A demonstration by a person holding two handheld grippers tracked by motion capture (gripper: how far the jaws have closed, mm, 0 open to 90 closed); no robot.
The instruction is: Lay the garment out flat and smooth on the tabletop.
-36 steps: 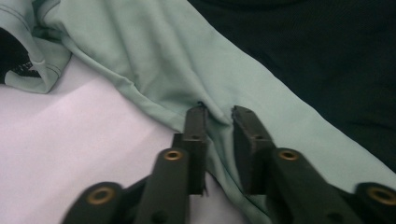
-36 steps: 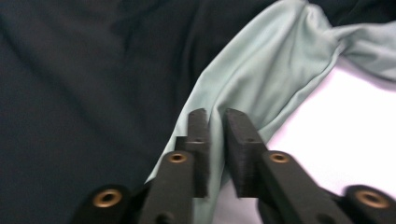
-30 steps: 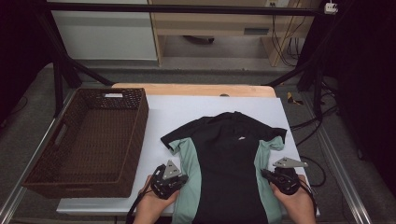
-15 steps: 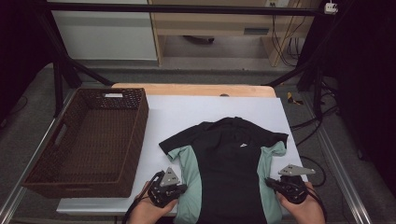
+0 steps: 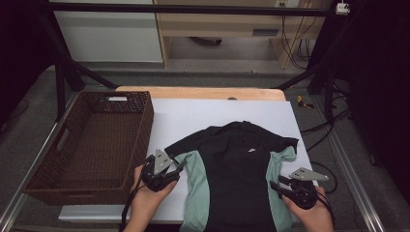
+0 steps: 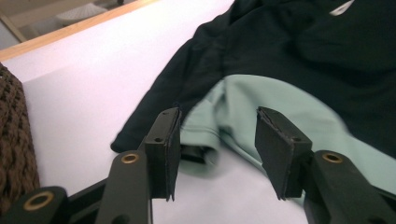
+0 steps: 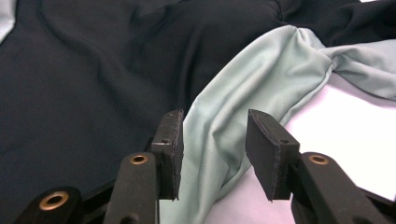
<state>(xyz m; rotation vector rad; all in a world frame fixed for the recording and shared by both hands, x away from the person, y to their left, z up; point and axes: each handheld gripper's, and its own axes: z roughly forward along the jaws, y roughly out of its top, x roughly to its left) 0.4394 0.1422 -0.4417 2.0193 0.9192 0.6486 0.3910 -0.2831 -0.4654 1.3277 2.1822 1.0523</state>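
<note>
High view: a brown basket (image 5: pixel 92 140) stands on the left of the tabletop (image 5: pixel 193 116), with the left tongs (image 5: pixel 178 169) just to its right. Their jaws have just been opening and now stand apart, free of the cloth. In the left gripper view they frame the shirt's mint sleeve hem (image 6: pixel 205 149), which lies flat on the white surface just beyond the pads (image 6: pixel 170 140), not pinched.

A black shirt (image 5: pixel 237 169) with mint side panels lies spread face up in the middle, collar toward the far edge and hem toward the near edge.

On the right, the right tongs (image 5: pixel 276 187) sit near the mint right side panel (image 5: pixel 278 166). Their jaws have also just been opening. In the right gripper view the mint fabric (image 7: pixel 215 135) runs between the parted pads (image 7: pixel 266 144), which do not press on it.
</note>
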